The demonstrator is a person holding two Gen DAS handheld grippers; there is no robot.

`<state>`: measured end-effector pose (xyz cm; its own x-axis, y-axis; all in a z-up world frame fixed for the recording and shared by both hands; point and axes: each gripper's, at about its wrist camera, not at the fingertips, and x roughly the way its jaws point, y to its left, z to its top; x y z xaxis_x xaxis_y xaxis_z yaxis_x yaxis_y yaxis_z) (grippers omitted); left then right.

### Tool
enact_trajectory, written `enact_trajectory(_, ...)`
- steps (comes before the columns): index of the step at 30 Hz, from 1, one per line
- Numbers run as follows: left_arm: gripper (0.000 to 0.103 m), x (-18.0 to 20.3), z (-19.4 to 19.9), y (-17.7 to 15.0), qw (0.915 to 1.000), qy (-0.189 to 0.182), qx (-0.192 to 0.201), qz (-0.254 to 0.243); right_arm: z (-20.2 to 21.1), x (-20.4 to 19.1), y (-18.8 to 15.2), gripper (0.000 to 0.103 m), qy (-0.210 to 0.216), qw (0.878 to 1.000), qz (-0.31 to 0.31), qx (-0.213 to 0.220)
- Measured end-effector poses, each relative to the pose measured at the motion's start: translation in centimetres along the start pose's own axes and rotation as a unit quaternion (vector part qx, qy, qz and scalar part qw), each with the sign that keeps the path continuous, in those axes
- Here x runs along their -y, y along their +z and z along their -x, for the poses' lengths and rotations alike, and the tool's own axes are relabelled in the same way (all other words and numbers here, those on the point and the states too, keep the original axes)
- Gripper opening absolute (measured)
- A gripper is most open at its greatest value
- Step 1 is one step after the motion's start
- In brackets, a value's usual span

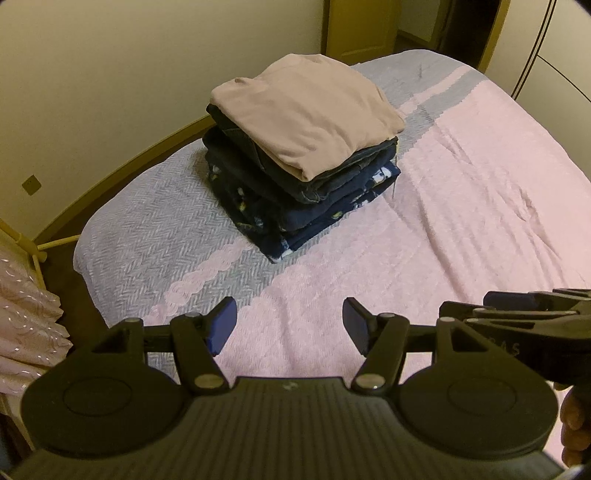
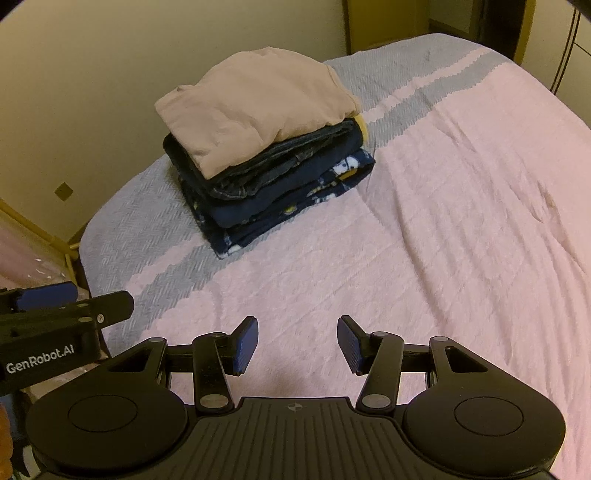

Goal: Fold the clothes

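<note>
A stack of folded clothes (image 1: pixel 295 173) stands on the bed's far left part. A beige folded garment (image 1: pixel 306 110) lies on top, over dark denim pieces and navy patterned cloth (image 1: pixel 325 229). The right wrist view shows the same stack (image 2: pixel 258 166), beige garment (image 2: pixel 255 107) uppermost. My left gripper (image 1: pixel 290 326) hangs open over the pink bedspread, well short of the stack, nothing between its blue pads. My right gripper (image 2: pixel 297 343) is also open and empty above the pink cover. Each gripper shows at the edge of the other's view: the right gripper (image 1: pixel 517 317), the left gripper (image 2: pixel 55 310).
The bedspread (image 1: pixel 461 221) is pink with grey herringbone bands (image 1: pixel 155 236) along the left edge. A cream wall and skirting run behind the bed. A pale rack with shiny pink fabric (image 1: pixel 26 317) stands at the left. A doorway (image 1: pixel 362 26) is at the back.
</note>
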<state>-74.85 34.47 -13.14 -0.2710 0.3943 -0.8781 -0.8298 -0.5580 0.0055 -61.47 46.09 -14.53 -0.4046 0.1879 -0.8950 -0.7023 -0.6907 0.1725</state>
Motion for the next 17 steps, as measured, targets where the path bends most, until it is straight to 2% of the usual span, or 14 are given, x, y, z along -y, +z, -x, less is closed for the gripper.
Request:
enact_trajectory(9, 0.06, 0.2, -1.4, 1.1, 1.0, 0.006, -0.006, -0.004, -1.2, 0.6, 1.8, 0.051, -0.005, 1.0, 0.0, 0.003)
enact_trajectory(17, 0.06, 0.3, -1.1, 1.5, 0.9995, 0.021, 0.016, -0.015, -0.9, 0.7, 1.8, 0.051, 0.002, 1.0, -0.002, 0.018)
